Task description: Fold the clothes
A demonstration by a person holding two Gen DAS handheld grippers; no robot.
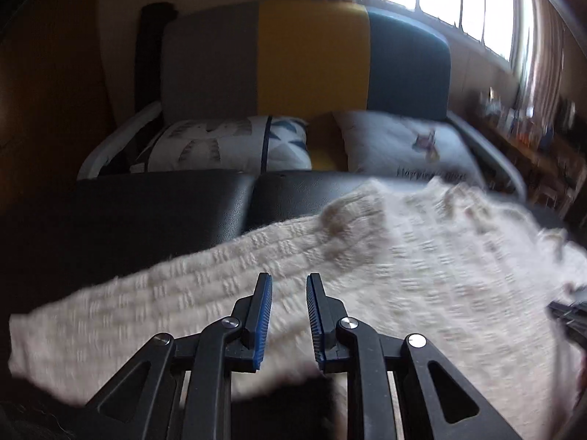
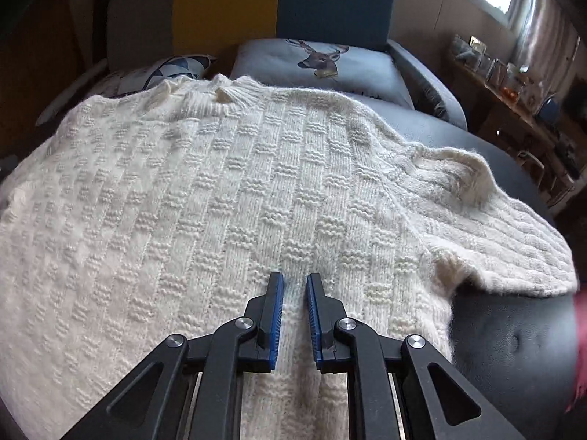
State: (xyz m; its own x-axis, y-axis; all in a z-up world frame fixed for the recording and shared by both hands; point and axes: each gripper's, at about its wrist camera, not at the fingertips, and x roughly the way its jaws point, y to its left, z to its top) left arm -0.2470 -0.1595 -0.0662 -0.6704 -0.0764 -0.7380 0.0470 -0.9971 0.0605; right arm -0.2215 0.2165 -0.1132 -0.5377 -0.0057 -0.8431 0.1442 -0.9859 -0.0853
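Note:
A cream knitted sweater (image 2: 234, 190) lies spread over a black padded surface (image 2: 513, 348), collar toward the far pillows. One sleeve (image 2: 513, 234) hangs off to the right. My right gripper (image 2: 295, 278) hovers over the sweater's lower body, jaws slightly apart, holding nothing. In the left wrist view the same sweater (image 1: 403, 256) is motion-blurred, and its other sleeve (image 1: 128, 311) stretches left. My left gripper (image 1: 289, 279) stands open over that sleeve with nothing between its blue pads. The other gripper (image 1: 568, 315) shows at the right edge.
Behind the black surface (image 1: 146, 212) sit two pillows, a patterned one (image 1: 227, 143) and a deer-print one (image 2: 319, 62), against a grey, yellow and blue backrest (image 1: 312, 58). A cluttered shelf (image 2: 513, 80) runs along the right wall under a bright window (image 1: 458, 0).

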